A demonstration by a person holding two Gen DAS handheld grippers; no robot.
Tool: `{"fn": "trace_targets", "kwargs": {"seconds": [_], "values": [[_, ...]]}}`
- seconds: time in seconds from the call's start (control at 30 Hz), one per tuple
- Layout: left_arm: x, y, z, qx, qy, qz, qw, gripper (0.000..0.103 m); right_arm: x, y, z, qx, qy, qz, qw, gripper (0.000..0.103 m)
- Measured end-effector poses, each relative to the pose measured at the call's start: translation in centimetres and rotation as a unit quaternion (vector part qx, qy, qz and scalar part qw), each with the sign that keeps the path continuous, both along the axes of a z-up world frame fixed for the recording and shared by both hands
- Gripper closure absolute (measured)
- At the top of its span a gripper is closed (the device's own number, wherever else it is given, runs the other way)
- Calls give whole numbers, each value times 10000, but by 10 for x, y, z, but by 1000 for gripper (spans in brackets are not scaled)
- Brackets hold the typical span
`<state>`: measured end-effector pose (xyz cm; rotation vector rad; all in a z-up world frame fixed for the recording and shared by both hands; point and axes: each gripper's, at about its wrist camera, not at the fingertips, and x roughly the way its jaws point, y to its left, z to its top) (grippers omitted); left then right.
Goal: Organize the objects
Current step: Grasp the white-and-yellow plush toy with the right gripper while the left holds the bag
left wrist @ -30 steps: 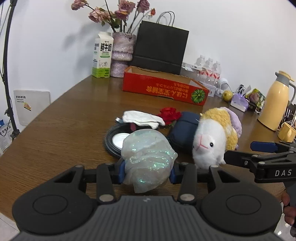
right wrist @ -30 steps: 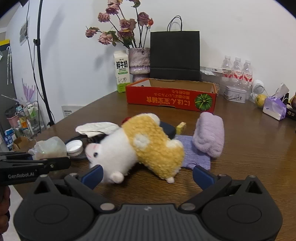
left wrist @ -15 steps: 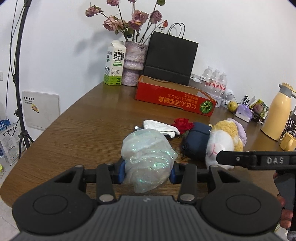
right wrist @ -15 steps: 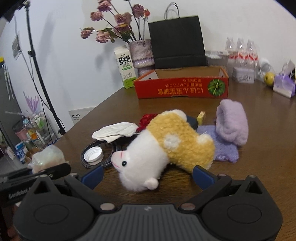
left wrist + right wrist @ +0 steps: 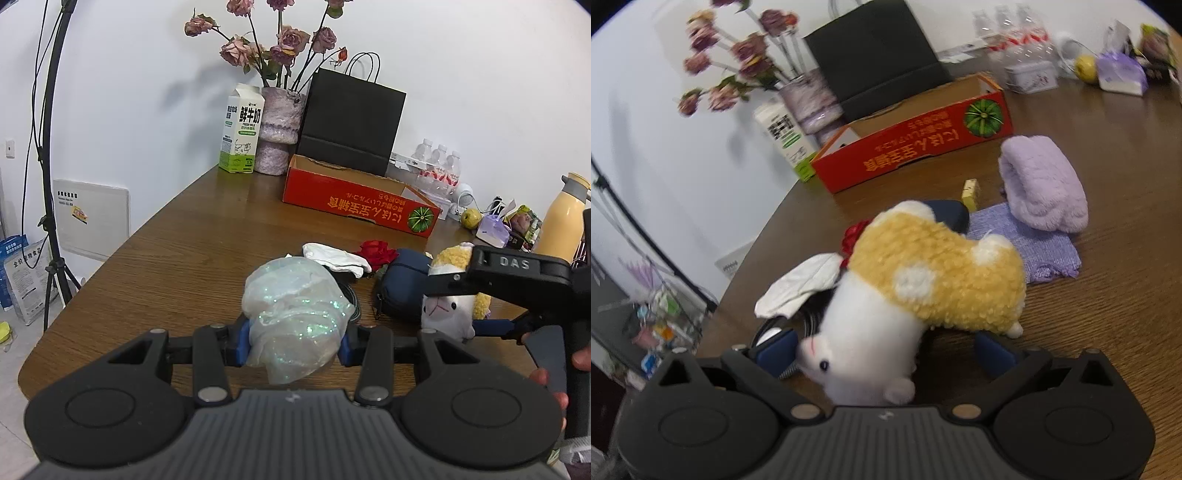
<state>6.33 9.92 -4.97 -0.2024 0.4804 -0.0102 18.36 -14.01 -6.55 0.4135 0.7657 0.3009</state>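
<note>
Plush toy (image 5: 923, 295) nose-down, seemingly upended.

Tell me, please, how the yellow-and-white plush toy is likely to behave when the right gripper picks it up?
The plush toy looks soft and fluffy, so it will probably squash between the open right gripper fingers rather than slip. It seems light for its size. Gripped at the head, its body may droop.
</note>
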Motion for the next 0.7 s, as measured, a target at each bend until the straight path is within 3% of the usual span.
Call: {"fn": "trace_targets", "kwargs": {"seconds": [0.13,0.27,0.7], "values": [[-4,-2,2,27,-30,0,10000,60,4,0,-6,238,79,-26,9997,16],[-6,-4,5,60,-45,9,10000,60,2,1,-3,441,-13,173,9989,41],[-8,-19,13,110,-76,-47,9999,60,-21,-12,6,470,-686,522,9952,48]]}}
